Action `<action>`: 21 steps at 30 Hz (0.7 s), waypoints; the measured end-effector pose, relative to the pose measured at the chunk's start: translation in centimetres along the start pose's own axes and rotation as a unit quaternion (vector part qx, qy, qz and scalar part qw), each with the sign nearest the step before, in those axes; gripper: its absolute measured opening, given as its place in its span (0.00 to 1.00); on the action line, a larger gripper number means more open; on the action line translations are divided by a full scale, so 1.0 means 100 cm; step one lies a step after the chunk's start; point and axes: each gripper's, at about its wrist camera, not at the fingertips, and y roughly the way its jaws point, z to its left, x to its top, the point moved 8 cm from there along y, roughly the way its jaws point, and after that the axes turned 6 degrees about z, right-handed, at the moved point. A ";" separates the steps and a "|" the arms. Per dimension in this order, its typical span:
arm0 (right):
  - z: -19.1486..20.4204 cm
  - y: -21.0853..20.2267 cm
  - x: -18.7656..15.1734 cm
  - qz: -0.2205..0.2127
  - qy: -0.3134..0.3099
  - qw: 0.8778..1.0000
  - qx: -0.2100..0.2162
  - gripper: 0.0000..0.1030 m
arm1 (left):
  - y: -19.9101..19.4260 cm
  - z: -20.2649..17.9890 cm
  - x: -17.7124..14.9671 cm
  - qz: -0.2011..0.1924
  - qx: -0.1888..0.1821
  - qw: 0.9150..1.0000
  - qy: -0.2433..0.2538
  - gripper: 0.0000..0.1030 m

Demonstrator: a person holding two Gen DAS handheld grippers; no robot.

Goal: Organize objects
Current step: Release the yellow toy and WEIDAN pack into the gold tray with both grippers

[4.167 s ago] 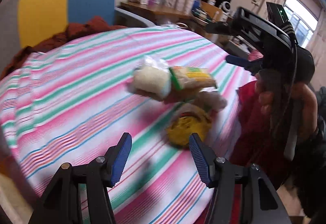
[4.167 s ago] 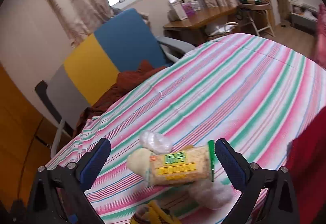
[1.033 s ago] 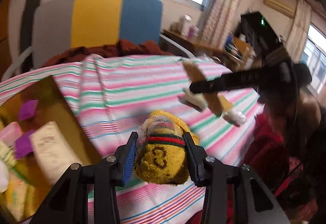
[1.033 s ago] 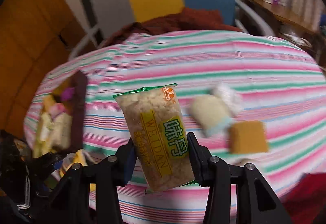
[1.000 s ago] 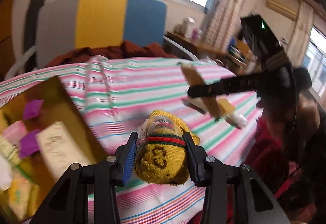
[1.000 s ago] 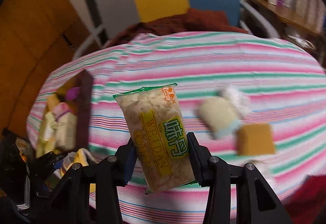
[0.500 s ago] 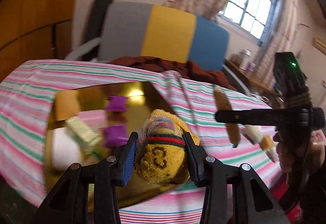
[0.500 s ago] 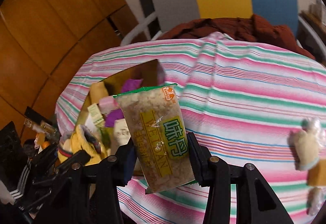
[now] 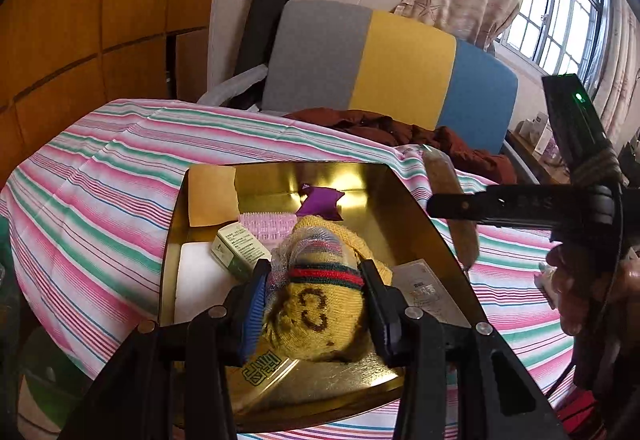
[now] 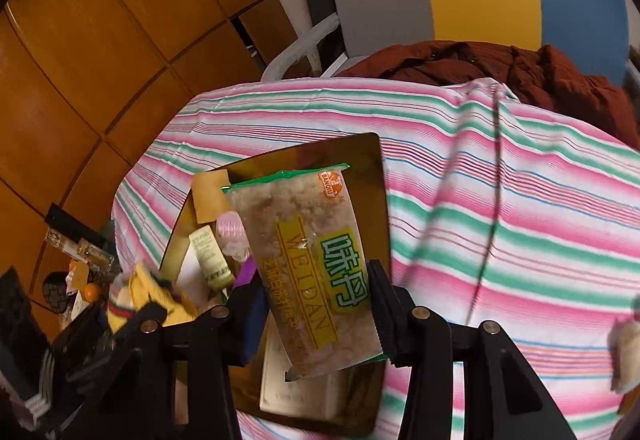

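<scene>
My left gripper (image 9: 316, 304) is shut on a yellow knitted sock (image 9: 320, 304) with a red and green band, held just above a gold tray (image 9: 416, 216). My right gripper (image 10: 316, 304) is shut on a clear snack packet (image 10: 308, 260) with a yellow and green label, held over the same gold tray (image 10: 376, 176). In the left wrist view the right gripper (image 9: 452, 208) shows side-on at the tray's right rim with the snack packet (image 9: 452, 208) edge-on. The sock also shows in the right wrist view (image 10: 148, 296) at lower left.
The tray holds a tan pad (image 9: 212, 196), a purple sachet (image 9: 320, 200), a pink brush (image 9: 268, 224), a small green-white box (image 9: 240, 252) and a white card (image 9: 424, 288). The striped tablecloth (image 9: 100, 192) covers the table. A grey, yellow and blue chair (image 9: 388, 68) with a brown jacket stands behind.
Both grippers have swung left from the middle of the table to above the gold tray, each still holding its object. The tray now fills the middle of both views.
</scene>
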 end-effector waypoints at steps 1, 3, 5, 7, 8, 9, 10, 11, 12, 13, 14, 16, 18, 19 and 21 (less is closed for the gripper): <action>0.003 0.004 0.003 0.002 -0.002 1.000 -0.001 0.45 | 0.001 0.001 0.000 0.001 -0.001 1.000 0.000 0.43; 0.007 0.010 0.007 0.005 -0.007 1.000 -0.006 0.45 | 0.002 0.001 0.001 0.000 0.003 1.000 0.001 0.43; 0.010 0.015 0.010 0.008 -0.008 1.000 -0.007 0.45 | 0.002 0.002 0.002 0.000 0.003 1.000 0.000 0.43; 0.011 0.019 0.012 0.011 -0.008 1.000 -0.007 0.45 | 0.003 0.004 0.002 0.001 0.004 1.000 -0.004 0.43; 0.011 0.021 0.013 0.012 -0.009 1.000 -0.009 0.45 | 0.004 0.005 0.003 0.001 0.007 1.000 -0.005 0.44; 0.011 0.023 0.013 0.014 -0.010 1.000 -0.009 0.46 | 0.005 0.007 0.003 0.003 0.008 1.000 -0.008 0.45; 0.012 0.024 0.014 0.015 -0.010 1.000 -0.008 0.46 | 0.005 0.008 0.003 0.005 0.007 1.000 -0.010 0.46; 0.012 0.025 0.015 0.014 -0.011 1.000 -0.008 0.48 | 0.006 0.009 0.002 0.006 0.009 1.000 -0.014 0.46; 0.013 0.026 0.016 0.014 -0.012 1.000 -0.008 0.48 | 0.006 0.011 0.002 0.007 0.012 1.000 -0.015 0.46; 0.013 0.027 0.016 0.013 -0.012 1.000 -0.008 0.48 | 0.006 0.011 0.002 0.007 0.013 1.000 -0.015 0.46; 0.014 0.028 0.017 0.012 -0.010 1.000 -0.008 0.49 | 0.006 0.012 0.002 0.007 0.014 1.000 -0.016 0.47; 0.014 0.028 0.017 0.009 -0.009 1.000 -0.010 0.55 | 0.006 0.014 0.002 0.007 0.016 1.000 -0.020 0.49; 0.016 0.027 0.015 0.008 -0.012 1.000 -0.012 0.57 | 0.007 0.015 0.001 0.011 0.018 1.000 -0.023 0.51; 0.016 0.027 0.013 0.008 -0.012 1.000 -0.011 0.57 | 0.007 0.014 0.000 0.013 0.019 0.999 -0.023 0.51; 0.016 0.025 0.009 0.007 -0.009 1.000 -0.010 0.58 | 0.008 0.013 -0.002 0.018 0.020 0.999 -0.022 0.51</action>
